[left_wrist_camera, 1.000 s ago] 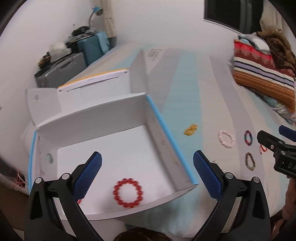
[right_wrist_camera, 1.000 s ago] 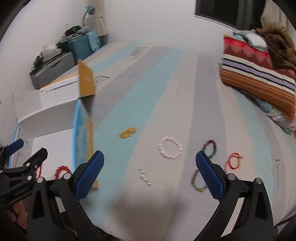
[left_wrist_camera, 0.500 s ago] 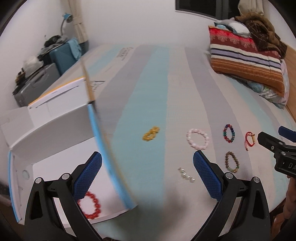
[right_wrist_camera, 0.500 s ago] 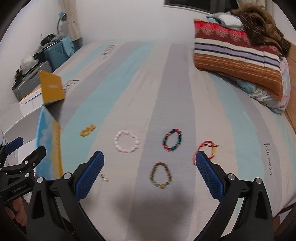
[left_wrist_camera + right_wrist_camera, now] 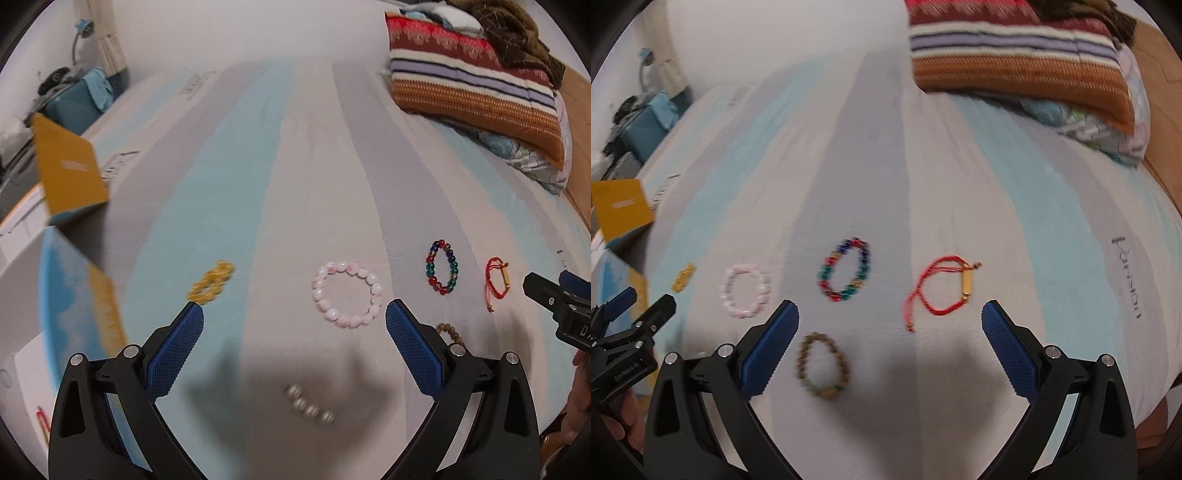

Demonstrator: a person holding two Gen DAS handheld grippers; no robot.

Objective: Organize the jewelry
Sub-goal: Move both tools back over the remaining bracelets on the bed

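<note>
Jewelry lies spread on the striped bed [image 5: 295, 147], and your left gripper [image 5: 294, 325] has swung away from the white box [image 5: 22, 280]. One second ago its camera looked straight down into that box, where a red bead bracelet lay on the bottom; now the box is only at the left edge of the left wrist view and the loose pieces fill the middle. I judge that one piece is stored and you are lining up for the next.

In the left wrist view your fingers are wide apart and hold nothing. Six loose pieces can be counted: one yellow bracelet [image 5: 211, 283] near the left finger, one pink bracelet [image 5: 346, 294] just ahead between the fingers, one multicolour bracelet [image 5: 441, 266], one red cord bracelet [image 5: 496, 283], one brown bracelet [image 5: 449, 331] partly hidden behind the right finger, and one short row of silver beads [image 5: 308, 404] close below. The pink one seems the nearest target.

In the right wrist view your right gripper [image 5: 890, 328] has turned to the right as well; its fingers are also apart and empty. Five pieces show here: yellow, pink, multicolour, the red cord ahead between the fingers, and the brown one beside the left finger. The silver beads are not visible. One striped pillow [image 5: 1015, 48] lies at the far end.
</note>
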